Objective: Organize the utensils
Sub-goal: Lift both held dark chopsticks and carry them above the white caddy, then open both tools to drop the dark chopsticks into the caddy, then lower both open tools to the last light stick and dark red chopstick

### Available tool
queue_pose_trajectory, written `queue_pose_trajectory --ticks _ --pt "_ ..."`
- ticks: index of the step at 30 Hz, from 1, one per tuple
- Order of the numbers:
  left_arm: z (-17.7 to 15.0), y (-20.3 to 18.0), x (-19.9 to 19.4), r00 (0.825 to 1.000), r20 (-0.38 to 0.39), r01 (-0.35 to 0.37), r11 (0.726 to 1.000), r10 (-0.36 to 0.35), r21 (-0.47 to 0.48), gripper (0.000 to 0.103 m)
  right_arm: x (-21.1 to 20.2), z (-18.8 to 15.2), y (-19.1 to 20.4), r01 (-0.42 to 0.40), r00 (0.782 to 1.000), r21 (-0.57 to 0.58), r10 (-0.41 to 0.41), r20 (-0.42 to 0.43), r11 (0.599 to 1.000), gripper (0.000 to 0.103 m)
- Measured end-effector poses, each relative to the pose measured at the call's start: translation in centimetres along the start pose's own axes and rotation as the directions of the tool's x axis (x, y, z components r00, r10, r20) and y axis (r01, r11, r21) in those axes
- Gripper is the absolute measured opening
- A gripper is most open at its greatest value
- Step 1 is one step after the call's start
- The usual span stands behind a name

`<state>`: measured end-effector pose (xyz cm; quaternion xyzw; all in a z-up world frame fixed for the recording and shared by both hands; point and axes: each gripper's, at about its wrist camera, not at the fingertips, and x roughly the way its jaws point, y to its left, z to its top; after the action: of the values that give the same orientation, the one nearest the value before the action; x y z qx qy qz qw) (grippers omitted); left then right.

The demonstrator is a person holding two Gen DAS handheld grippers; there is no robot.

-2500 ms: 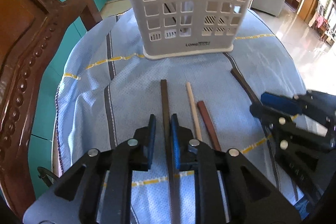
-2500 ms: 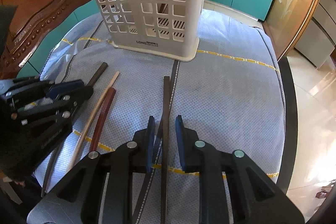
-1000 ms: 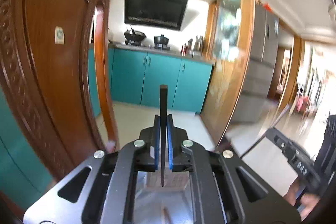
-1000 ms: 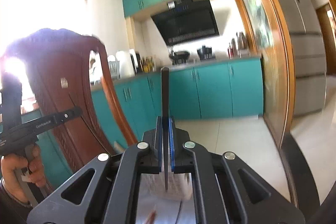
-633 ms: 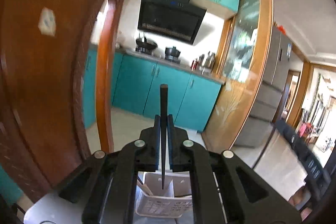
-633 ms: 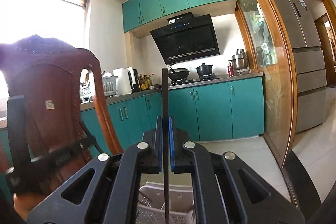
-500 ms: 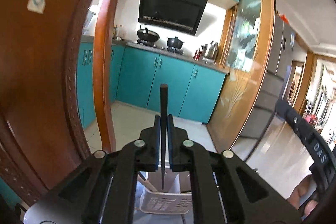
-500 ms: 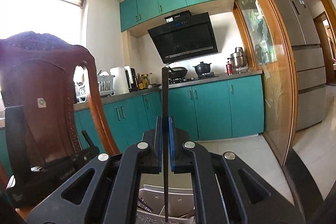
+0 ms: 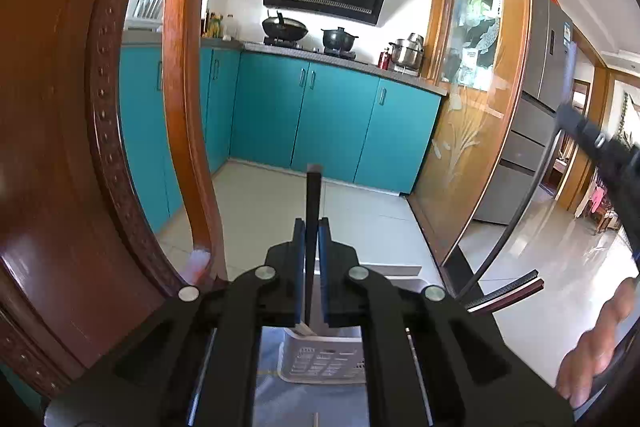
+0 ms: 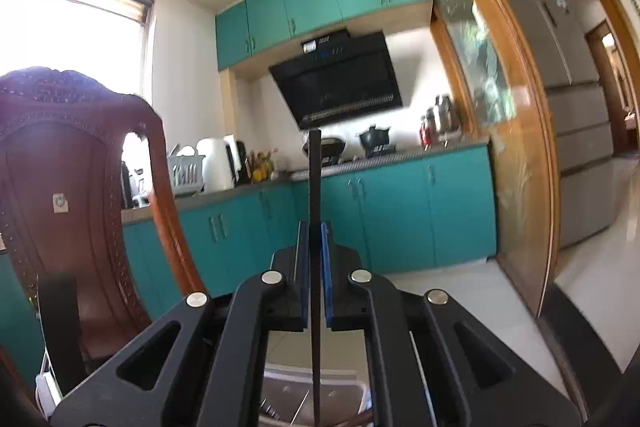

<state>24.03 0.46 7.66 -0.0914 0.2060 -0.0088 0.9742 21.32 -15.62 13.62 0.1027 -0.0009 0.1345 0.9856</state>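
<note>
Gripping a dark chopstick [image 9: 312, 219] upright, the left claw [image 9: 311, 267] hovers above the white slotted basket [image 9: 324, 359] on the blue-clothed surface [image 9: 276, 395], while the right claw [image 10: 315, 267] is clenched on a second dark chopstick [image 10: 314, 227] over the same basket [image 10: 288, 395]. Both sticks appear poised for dropping in, tips down. Judging by the framing, each stick needs lowering into a compartment before release; which compartment lies beneath cannot be told. A carved wooden chair [image 9: 60, 147] stands close behind.
</note>
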Motion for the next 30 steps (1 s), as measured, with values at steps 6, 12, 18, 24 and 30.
queue_pose_trajectory --ticks 6,12,18,24,30 --pt "-0.1 0.3 -0.8 1.0 0.014 0.021 1.0 -0.021 -0.002 0.007 1.7 -1.5 0.2 0.004 1.0 -0.029 -0.005 -0.027 1.0 0.006" --pt "-0.8 0.2 -2.8 0.998 0.048 0.04 0.999 -0.041 0.035 0.007 2.7 -4.2 0.6 -0.022 0.992 -0.075 0.013 -0.122 0.997 0.006" --pt "-1.9 0.1 -4.4 0.996 0.076 0.041 0.997 -0.046 0.065 0.008 1.0 -5.1 0.7 -0.035 0.986 -0.096 0.018 -0.167 0.995 0.007" --pt "-3.2 0.7 -5.0 0.998 0.059 0.028 0.997 -0.033 0.077 0.008 -3.2 -4.9 0.2 -0.058 0.986 -0.084 0.044 -0.161 0.995 0.011" --pt "-5.5 1.8 -6.0 1.0 0.008 0.02 0.995 -0.021 0.095 0.011 -6.2 -9.4 0.6 -0.192 0.914 -0.044 0.162 -0.373 0.98 0.011"
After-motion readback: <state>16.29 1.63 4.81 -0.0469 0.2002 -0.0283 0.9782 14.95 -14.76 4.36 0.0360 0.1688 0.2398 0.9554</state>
